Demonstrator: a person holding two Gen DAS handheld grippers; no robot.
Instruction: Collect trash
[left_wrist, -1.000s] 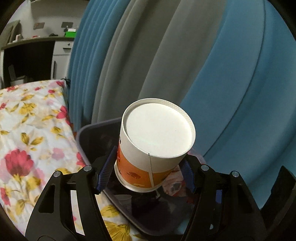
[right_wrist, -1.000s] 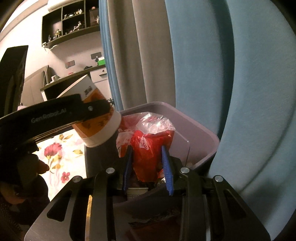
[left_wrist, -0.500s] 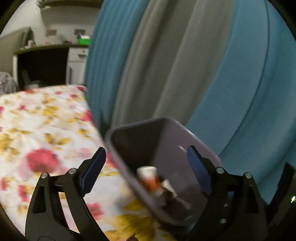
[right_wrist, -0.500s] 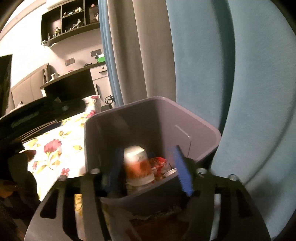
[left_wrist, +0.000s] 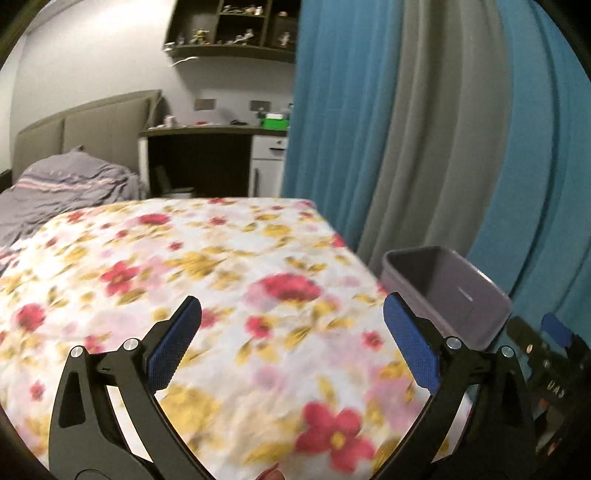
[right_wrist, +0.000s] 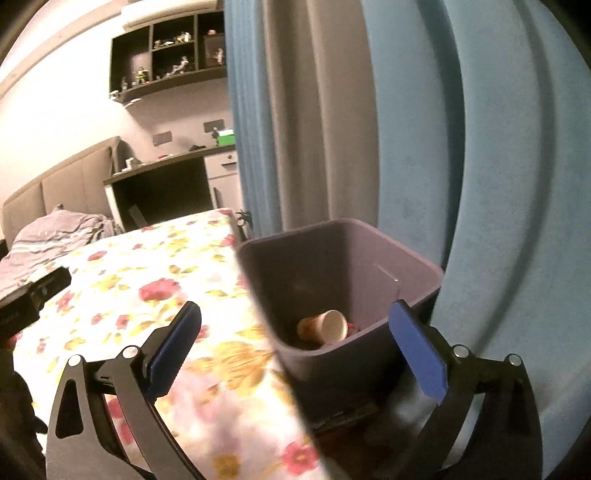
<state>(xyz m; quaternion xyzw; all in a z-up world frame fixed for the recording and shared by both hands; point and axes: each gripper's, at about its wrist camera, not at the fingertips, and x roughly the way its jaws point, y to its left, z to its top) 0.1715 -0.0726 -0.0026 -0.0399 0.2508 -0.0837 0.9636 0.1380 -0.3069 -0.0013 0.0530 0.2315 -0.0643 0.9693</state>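
**A:** Two grippers, and neither holds anything. In the left wrist view the left gripper (left_wrist: 291, 326) has just been opening; its jaws stand wide with only the flowered bedspread (left_wrist: 192, 266) between them. The purple bin (left_wrist: 480, 295) sits off the bed's right corner, against the blue and grey curtains (left_wrist: 406, 129).

**B:** Any trash left on the bed there?

**A:** None that I can make out on the stretch in view, though the picture is blurred. A rumpled grey blanket (left_wrist: 66, 184) lies at the far end, before the headboard.

**B:** And the right wrist view?

**A:** The right gripper (right_wrist: 295, 325) has just been opening too, jaws spread, nothing pressed between them. Beyond them the bin stands open, and a paper cup (right_wrist: 325, 326) lies on its side at the bottom with something red just beside it.

**B:** So the collecting looks well along?

**A:** I judge so; what is left depends on the parts of the room I cannot see. Nothing blocks the bin's mouth.
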